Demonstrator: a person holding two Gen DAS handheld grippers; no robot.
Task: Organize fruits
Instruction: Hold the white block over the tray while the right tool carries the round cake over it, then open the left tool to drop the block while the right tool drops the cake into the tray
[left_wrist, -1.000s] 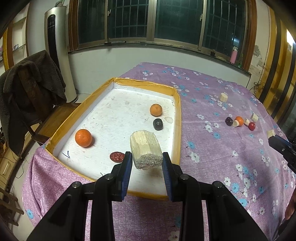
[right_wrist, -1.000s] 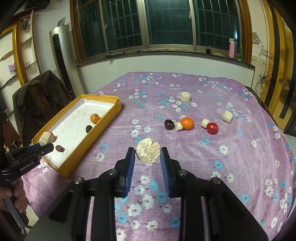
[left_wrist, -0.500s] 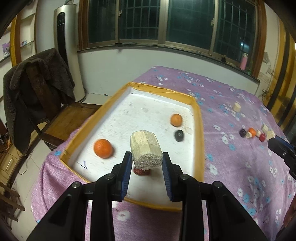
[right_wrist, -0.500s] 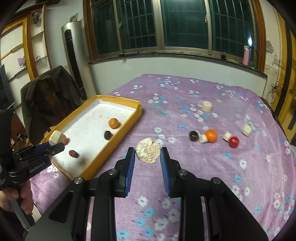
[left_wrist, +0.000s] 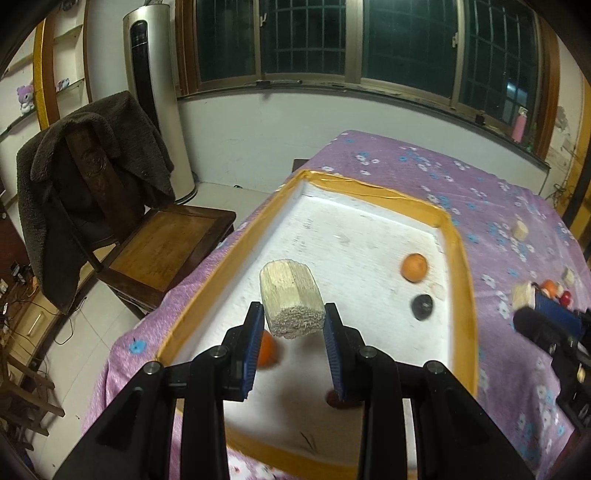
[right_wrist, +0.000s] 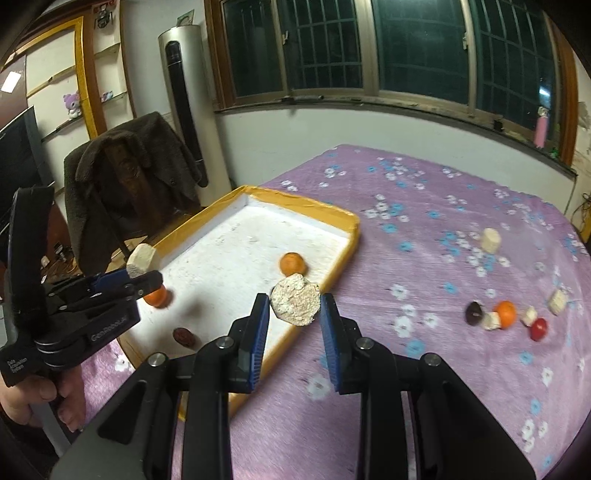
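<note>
My left gripper (left_wrist: 293, 321) is shut on a pale sugarcane chunk (left_wrist: 290, 297) and holds it above the yellow-rimmed white tray (left_wrist: 369, 192). The tray holds two oranges (left_wrist: 414, 267), a dark plum (left_wrist: 422, 306) and a red date (right_wrist: 183, 336). My right gripper (right_wrist: 293, 314) is shut on another sugarcane chunk (right_wrist: 295, 301) over the tray's (right_wrist: 306, 205) right rim. Loose fruit lies on the purple cloth at the right: a dark plum (right_wrist: 474, 312), an orange (right_wrist: 505, 314), a red fruit (right_wrist: 538, 328) and several cane pieces (right_wrist: 490, 240).
A wooden chair (left_wrist: 162, 240) draped with a dark coat (left_wrist: 74, 184) stands left of the table. A tall standing air conditioner (left_wrist: 155, 110) is by the wall. The table's left edge (left_wrist: 122, 350) runs close beside the tray.
Both grippers have swung left with their chunks still held. The right gripper has moved from the open cloth to the tray's right rim. The left gripper is over the tray's left half.
</note>
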